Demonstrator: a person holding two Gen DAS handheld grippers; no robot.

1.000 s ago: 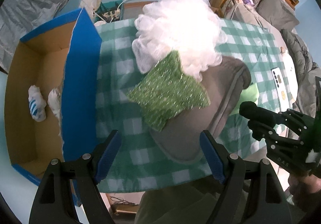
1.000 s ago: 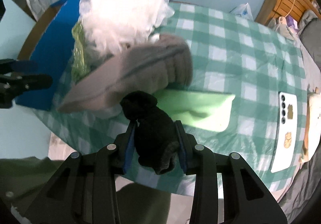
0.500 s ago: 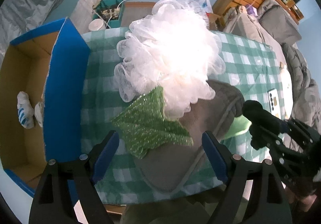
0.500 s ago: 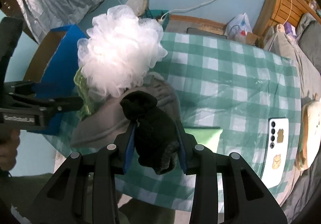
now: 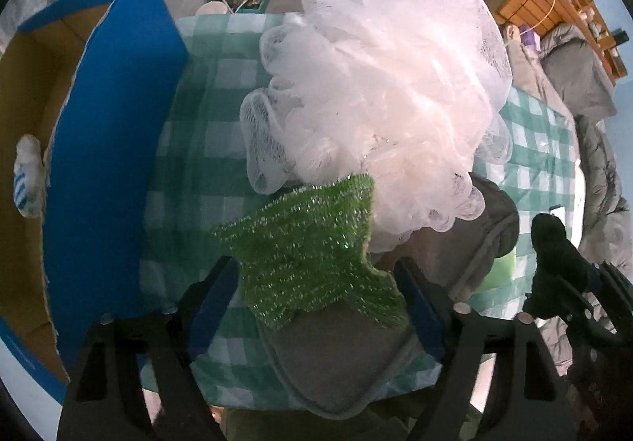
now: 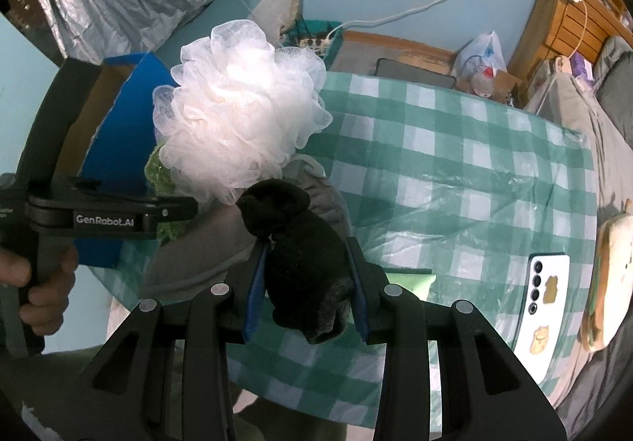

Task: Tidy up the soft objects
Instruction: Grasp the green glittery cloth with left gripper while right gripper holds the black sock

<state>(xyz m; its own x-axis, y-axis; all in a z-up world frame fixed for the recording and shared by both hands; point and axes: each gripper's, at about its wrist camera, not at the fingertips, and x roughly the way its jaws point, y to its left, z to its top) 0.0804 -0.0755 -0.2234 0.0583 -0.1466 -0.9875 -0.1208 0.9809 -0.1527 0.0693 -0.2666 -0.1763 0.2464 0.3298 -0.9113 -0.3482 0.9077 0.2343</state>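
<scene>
A white mesh bath pouf (image 5: 379, 93) lies on a sparkly green scrub cloth (image 5: 312, 255) and a grey slipper (image 5: 340, 358) on the green checked tablecloth. My left gripper (image 5: 316, 298) is open, its blue pads either side of the green cloth. My right gripper (image 6: 304, 282) is shut on a rolled black sock (image 6: 300, 255), held above the table's near edge; it also shows in the left wrist view (image 5: 554, 243). A pale green sponge (image 6: 407, 279) lies behind the sock.
A blue cardboard box (image 5: 103, 148) stands at the table's left, holding a white and blue sock (image 5: 27, 172). A white phone (image 6: 542, 302) and a plush toy (image 6: 609, 282) lie at the right. Bedding and a wooden shelf are beyond.
My left gripper has moved forward, and its pads now flank the green cloth. My right gripper has lifted up and back with the black sock.
</scene>
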